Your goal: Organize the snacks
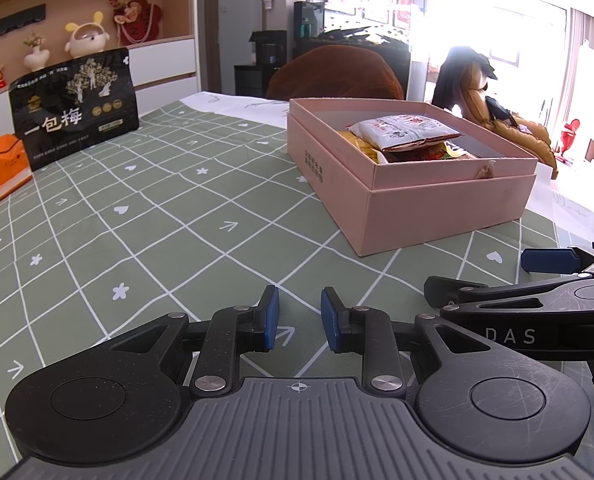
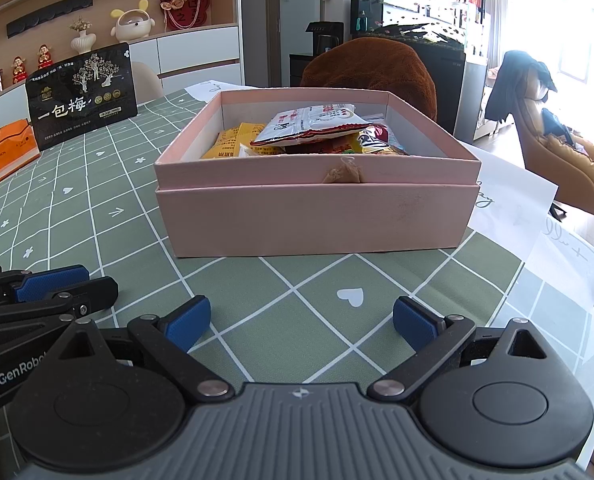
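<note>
Both grippers low over table (image 2: 317, 280), nothing held; left gripper (image 1: 299, 318) fingers parted narrowly, right gripper (image 2: 301, 322) fingers spread wide; pink box (image 2: 317, 208) just ahead of you, snack packets (image 2: 309, 128) already piled inside; black plum bag (image 2: 82, 94) upright, far left, well apart; likely next pick; approach from top edge, pinch firmly, avoid orange pack (image 2: 5, 154) beside it.

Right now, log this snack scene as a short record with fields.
container: pink cardboard box, lid off, on green checked tablecloth
contents: white-and-red snack packet on top of yellow packets
outside box: black standing plum pouch, orange carton, both far left
left tool: open, holding nothing, low over the cloth
right tool: open wider, holding nothing, facing the box
</note>
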